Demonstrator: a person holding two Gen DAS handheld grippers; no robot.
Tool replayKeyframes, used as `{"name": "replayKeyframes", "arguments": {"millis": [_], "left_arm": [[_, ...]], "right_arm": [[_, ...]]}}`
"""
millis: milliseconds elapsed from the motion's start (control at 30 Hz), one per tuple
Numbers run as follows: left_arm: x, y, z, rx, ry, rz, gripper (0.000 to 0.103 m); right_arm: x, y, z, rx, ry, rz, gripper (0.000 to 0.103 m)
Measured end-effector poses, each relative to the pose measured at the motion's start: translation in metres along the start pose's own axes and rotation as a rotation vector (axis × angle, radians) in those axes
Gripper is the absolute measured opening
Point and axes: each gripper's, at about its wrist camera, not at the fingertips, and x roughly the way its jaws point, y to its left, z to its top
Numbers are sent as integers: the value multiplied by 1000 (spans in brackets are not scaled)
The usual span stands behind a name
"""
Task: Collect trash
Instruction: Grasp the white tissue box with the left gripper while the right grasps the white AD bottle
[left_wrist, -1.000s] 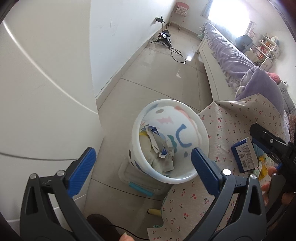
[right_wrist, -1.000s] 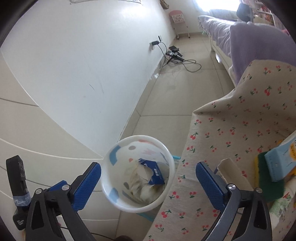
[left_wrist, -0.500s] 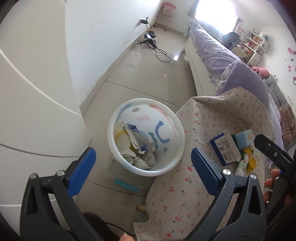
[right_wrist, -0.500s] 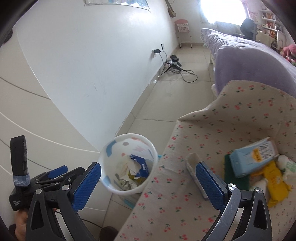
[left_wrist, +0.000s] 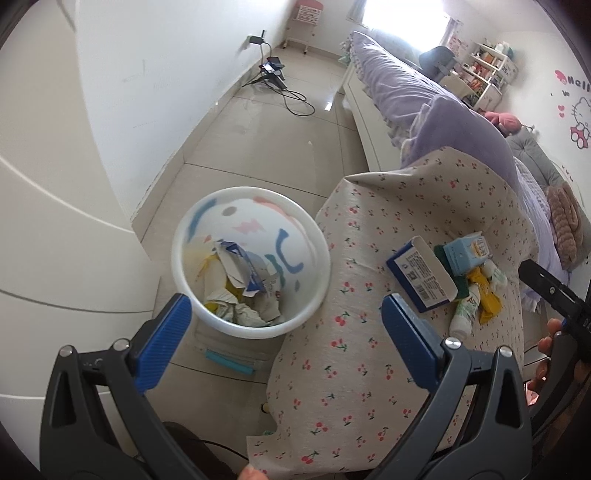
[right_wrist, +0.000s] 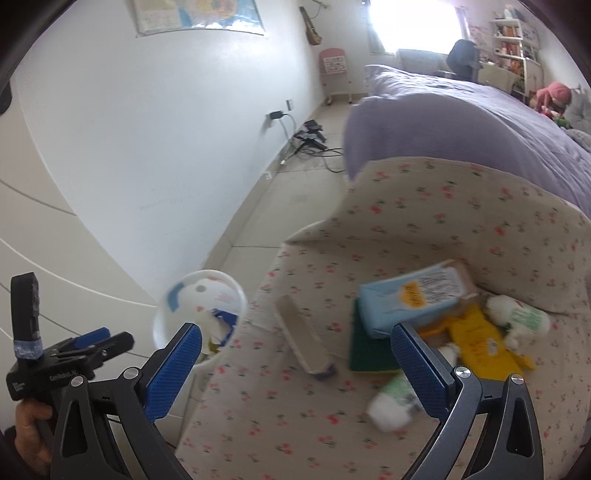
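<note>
A white patterned bin (left_wrist: 251, 266) stands on the floor beside the table and holds crumpled paper and a torn blue carton. On the cherry-print tablecloth (left_wrist: 369, 332) lie a blue box (left_wrist: 419, 278), a light blue pack (left_wrist: 467, 253), a yellow wrapper (left_wrist: 485, 295) and a white tube (left_wrist: 465, 314). My left gripper (left_wrist: 284, 347) is open and empty above the bin's near rim. My right gripper (right_wrist: 295, 369) is open and empty over the cloth, short of the blue box (right_wrist: 301, 341), light blue pack (right_wrist: 413, 299), green sponge (right_wrist: 369, 350), yellow wrapper (right_wrist: 480, 343) and white tube (right_wrist: 391, 406).
A bed with a purple cover (right_wrist: 461, 118) runs behind the table. Cables and a charger (left_wrist: 280, 81) lie on the tiled floor by the white wall. A white cabinet front (left_wrist: 55, 221) rises at the left. A clear container (left_wrist: 229, 350) sits under the bin.
Both grippers have swung right and back from the bin toward the table. More of the trash pile on the cloth has come into both views. Both stay open.
</note>
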Motion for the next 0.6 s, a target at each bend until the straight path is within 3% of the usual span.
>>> {"name": "replayKeyframes", "arguments": {"millis": [467,600], "left_arm": [[24,-56,2,53,31,-6,102],[28,-67,2,51,37,-7,102]], "right_arm": [[-12,-89,-21,140,11,-76,103],[7,-90,-35,138,118,-79,103]]}}
